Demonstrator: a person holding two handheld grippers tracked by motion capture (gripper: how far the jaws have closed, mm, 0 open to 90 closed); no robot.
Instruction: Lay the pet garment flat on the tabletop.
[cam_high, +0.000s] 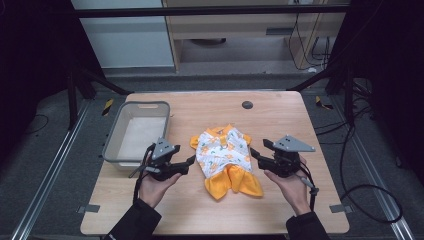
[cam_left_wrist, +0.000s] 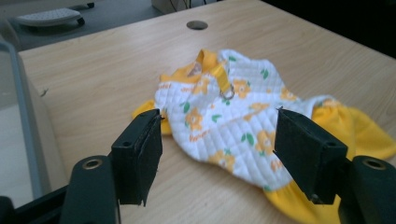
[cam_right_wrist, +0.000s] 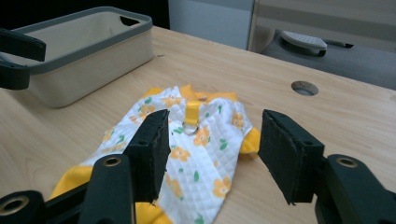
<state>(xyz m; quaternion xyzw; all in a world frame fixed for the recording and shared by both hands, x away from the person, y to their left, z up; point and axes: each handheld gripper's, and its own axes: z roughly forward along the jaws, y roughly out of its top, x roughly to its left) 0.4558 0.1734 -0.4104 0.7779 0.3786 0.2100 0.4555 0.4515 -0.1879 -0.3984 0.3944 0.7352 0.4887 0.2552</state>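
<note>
Your left gripper (cam_high: 190, 161) had its jaws spread and empty, your right gripper (cam_high: 256, 154) the same, the little flowered garment (cam_high: 224, 156) lay flat on the table (cam_high: 280, 115) between both pairs of jaws, just ahead of them, the grey bin (cam_high: 131, 131) was beside your left gripper.

Small quilted white garment (cam_high: 223, 153) with orange flowers, yellow trim and skirt, metal ring on back, lying flat mid-surface

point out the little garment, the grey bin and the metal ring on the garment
garment (cam_high: 222, 152), high view, quilted white middle
grey bin (cam_high: 112, 145), high view, left rim
metal ring (cam_right_wrist: 190, 126), right gripper view, ring under the yellow strap
</note>
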